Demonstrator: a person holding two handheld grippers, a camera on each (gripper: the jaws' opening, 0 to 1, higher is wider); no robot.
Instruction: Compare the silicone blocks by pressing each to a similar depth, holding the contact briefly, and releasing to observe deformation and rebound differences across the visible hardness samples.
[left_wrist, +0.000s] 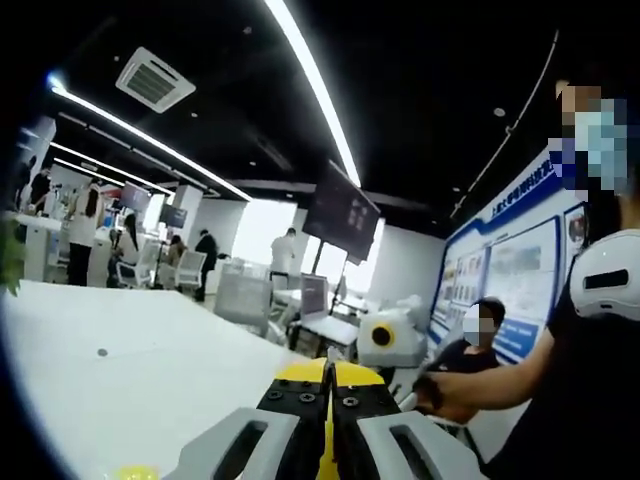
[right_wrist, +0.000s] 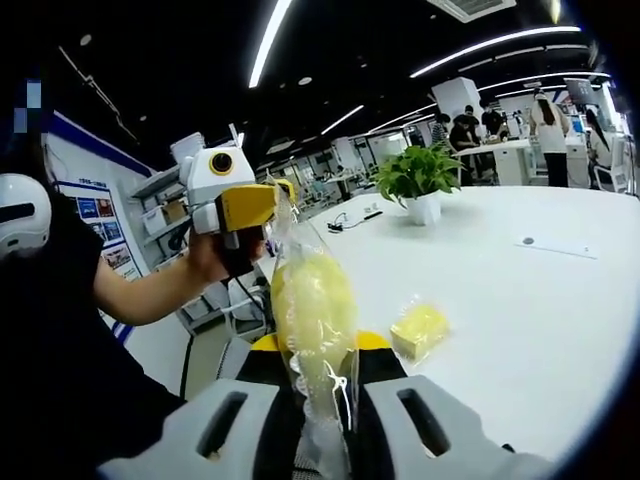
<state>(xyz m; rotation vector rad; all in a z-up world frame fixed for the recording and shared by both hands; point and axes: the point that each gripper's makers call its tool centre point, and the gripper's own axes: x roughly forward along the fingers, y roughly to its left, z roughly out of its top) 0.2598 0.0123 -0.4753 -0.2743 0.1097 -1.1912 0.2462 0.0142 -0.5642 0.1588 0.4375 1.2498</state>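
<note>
Crinkly clear plastic bag (right_wrist: 318, 330); smooth, glossy white table (right_wrist: 560, 300).

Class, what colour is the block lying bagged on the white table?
Pale yellow block, clearest in the right gripper view.

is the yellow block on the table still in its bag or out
In its bag. In the right gripper view the block lies on the white table inside crinkled clear plastic that sticks out past its edges.

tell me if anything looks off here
Yes. The right gripper is shut on a clear bag holding a yellow block, lifted off the table, and the left gripper pulls its top. A second bagged block lies on the table. Both blocks are bagged, so none is ready for pressing.
</note>
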